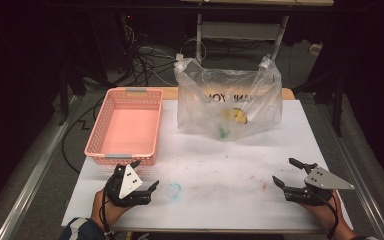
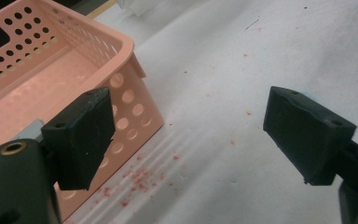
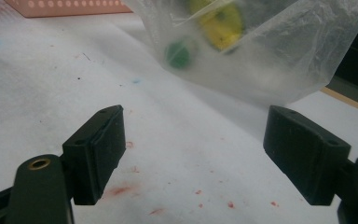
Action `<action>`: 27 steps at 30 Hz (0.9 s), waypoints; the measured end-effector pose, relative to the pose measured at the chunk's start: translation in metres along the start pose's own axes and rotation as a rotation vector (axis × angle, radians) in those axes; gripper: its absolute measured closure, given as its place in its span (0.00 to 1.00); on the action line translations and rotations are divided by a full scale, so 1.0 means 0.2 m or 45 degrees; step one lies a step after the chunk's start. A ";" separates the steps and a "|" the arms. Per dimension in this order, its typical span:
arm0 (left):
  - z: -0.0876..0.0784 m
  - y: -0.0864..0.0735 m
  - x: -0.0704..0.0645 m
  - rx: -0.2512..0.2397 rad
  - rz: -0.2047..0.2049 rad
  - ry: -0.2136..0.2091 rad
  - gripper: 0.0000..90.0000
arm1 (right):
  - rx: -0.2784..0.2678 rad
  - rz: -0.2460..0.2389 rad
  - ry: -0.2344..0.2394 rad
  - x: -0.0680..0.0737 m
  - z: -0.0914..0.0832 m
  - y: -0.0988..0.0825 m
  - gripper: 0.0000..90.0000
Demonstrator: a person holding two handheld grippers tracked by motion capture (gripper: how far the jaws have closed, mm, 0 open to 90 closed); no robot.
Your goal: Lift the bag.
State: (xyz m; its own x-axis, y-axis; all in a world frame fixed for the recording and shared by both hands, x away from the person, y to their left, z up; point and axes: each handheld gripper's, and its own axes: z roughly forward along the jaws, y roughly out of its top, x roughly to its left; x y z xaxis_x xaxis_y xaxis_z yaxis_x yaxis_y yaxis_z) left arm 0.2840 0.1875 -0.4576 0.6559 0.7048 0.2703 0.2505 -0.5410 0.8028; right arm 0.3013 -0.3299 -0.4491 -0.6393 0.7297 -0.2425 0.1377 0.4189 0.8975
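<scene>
A pink perforated basket (image 1: 124, 126) sits at the left edge of the desk (image 1: 220, 165), long side running toward the far edge. The left tongs (image 1: 145, 176), held in a person's hand at the near left corner, hover just beside the basket's near right corner; their jaws are spread wide with nothing between them. In the left gripper view the basket's corner (image 2: 121, 88) lies just behind the left jaw, apart from it.

A clear plastic bag (image 1: 230, 100) stands open near the far edge, right of the basket. Inside it are a yellow object (image 1: 237, 116) and a small green object (image 1: 223, 132), both blurred by the plastic. The right tongs (image 1: 287, 172) rest near the right end of the near edge, well apart from the bag, jaws released and empty. In the right gripper view the bag (image 3: 270, 56) hangs beyond the spread jaws.

The desk is covered by white paper flecked with red and blue stains, including a blue ring (image 1: 173, 190) near the left tongs. Beyond it the room is dark, with cables on the floor.

Count: one basket, one bag, two objects inside, two tongs.
</scene>
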 end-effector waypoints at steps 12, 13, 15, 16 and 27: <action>0.01 0.00 0.00 0.008 0.007 -0.009 0.18 | -0.002 -0.025 0.005 0.01 0.00 0.01 0.25; 0.01 0.00 0.00 0.008 0.008 -0.009 0.18 | -0.004 -0.024 0.005 0.01 0.00 0.01 0.25; 0.00 0.00 0.00 0.010 0.011 -0.006 0.18 | -0.003 -0.027 0.005 0.01 0.00 0.01 0.25; 0.00 0.00 0.00 0.010 0.012 -0.008 0.18 | -0.004 -0.028 0.008 0.01 0.00 0.01 0.25; 0.01 0.01 0.00 0.018 0.022 -0.007 0.18 | 0.010 -0.046 0.019 0.02 0.01 0.01 0.25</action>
State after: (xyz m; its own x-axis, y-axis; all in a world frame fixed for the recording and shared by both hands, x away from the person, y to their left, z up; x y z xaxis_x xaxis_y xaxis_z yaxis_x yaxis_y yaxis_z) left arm 0.2863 0.1855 -0.4580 0.6644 0.6925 0.2812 0.2491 -0.5599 0.7902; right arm 0.2997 -0.3247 -0.4494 -0.6552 0.7059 -0.2691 0.1201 0.4491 0.8854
